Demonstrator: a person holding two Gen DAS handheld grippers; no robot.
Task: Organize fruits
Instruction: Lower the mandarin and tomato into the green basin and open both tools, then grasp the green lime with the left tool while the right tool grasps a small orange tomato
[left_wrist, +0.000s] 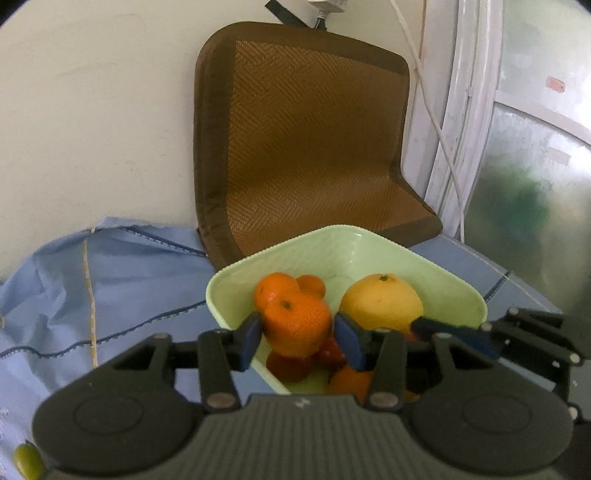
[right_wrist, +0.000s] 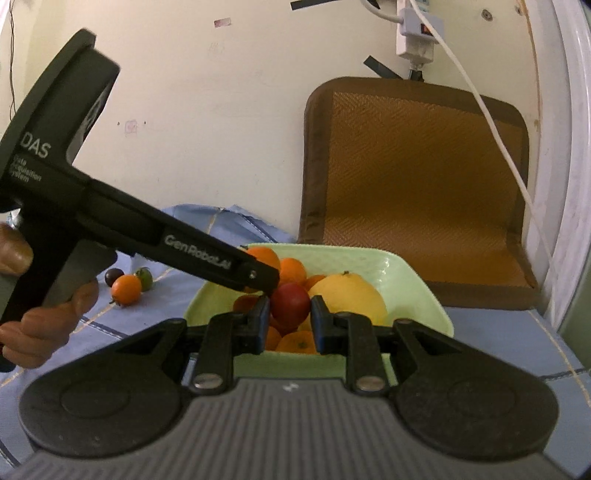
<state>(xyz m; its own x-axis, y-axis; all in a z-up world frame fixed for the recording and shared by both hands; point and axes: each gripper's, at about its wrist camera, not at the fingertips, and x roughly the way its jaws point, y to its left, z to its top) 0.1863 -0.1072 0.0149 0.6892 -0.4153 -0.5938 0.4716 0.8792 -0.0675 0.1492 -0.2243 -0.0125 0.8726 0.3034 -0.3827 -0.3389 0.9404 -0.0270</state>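
One blue tablecloth (left_wrist: 129, 280), cream wall (left_wrist: 92, 110)

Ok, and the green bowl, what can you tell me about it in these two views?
The bowl is pale mint green, squarish with rounded corners and sloping, faintly ribbed walls; it looks like plastic or melamine. It sits upright on the blue cloth, just in front of the brown woven cushion. Inside are a large yellow citrus fruit, several oranges and a red tomato. Both grippers hang over its near side, jaws among the fruit. A few small fruits lie outside it on the cloth.
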